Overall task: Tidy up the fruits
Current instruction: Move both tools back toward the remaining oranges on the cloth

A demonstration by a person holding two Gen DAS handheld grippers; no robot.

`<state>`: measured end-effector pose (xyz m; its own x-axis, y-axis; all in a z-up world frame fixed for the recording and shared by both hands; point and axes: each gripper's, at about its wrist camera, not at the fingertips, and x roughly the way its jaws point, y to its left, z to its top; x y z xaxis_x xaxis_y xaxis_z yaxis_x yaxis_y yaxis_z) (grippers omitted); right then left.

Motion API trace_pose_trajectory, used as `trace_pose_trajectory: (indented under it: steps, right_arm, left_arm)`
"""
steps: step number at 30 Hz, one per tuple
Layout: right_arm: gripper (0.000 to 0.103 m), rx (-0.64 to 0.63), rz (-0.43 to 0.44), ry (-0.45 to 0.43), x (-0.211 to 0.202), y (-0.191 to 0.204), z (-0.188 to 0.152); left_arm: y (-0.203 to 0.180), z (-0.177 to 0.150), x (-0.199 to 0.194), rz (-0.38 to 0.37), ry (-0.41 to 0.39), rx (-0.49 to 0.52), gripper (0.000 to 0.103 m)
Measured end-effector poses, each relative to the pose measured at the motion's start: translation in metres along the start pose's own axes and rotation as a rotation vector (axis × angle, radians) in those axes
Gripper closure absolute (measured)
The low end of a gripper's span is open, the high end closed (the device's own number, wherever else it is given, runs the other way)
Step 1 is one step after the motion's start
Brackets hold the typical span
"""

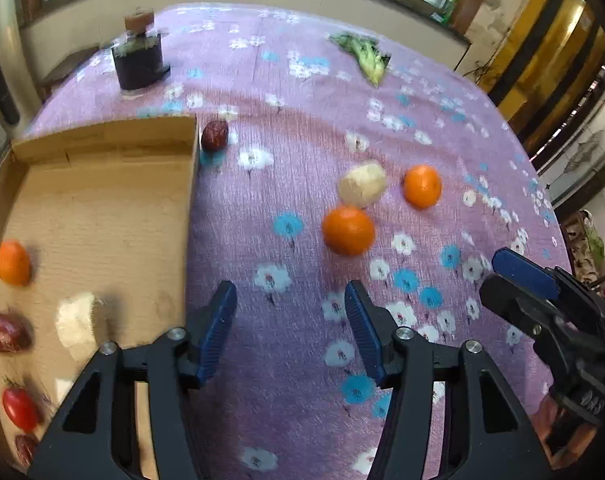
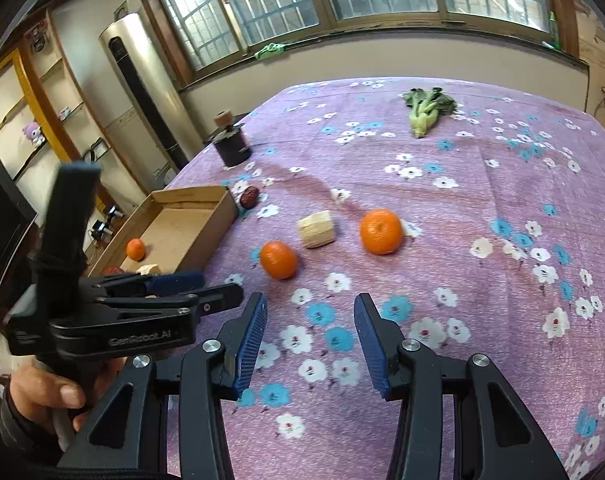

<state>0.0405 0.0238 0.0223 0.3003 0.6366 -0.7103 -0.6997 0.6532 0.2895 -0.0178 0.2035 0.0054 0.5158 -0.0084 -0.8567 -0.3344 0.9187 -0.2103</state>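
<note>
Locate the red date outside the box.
The red date lies on the tablecloth against the cardboard box, outside its far right corner in the left wrist view.

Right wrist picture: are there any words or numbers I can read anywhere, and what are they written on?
"GenRobot.AI" in pale letters on the black side of the left gripper, the one held by the hand.
A small mark at the far left end of that same body is too blurred to read.
Nothing readable on the cardboard box, the flowered cloth or the shelves; none in the left wrist view.
</note>
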Motion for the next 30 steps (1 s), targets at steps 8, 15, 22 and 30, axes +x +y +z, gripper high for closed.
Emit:
trace_pose_trajectory:
  steps: [8,15,22,30]
  right_arm:
    - [0.056,0.010,-0.036,-0.011,0.010,-0.019,0.014]
    - [0.056,0.010,-0.057,0.008,0.036,-0.034,0.028]
    - [0.056,-0.033,-0.081,0.017,0.055,-0.036,0.039]
    - [0.057,-0.048,-0.088,0.048,0.080,-0.040,0.047]
  left_arm:
    - [0.018,0.015,0.006,0.005,0.005,-0.009,0.076]
    - [0.023,0.042,0.022,0.120,0.003,0.034,0.099]
    - [0.028,0.052,0.027,0.094,0.026,0.059,0.102]
    - [0.005,0.087,0.055,0.259,0.032,0.128,0.086]
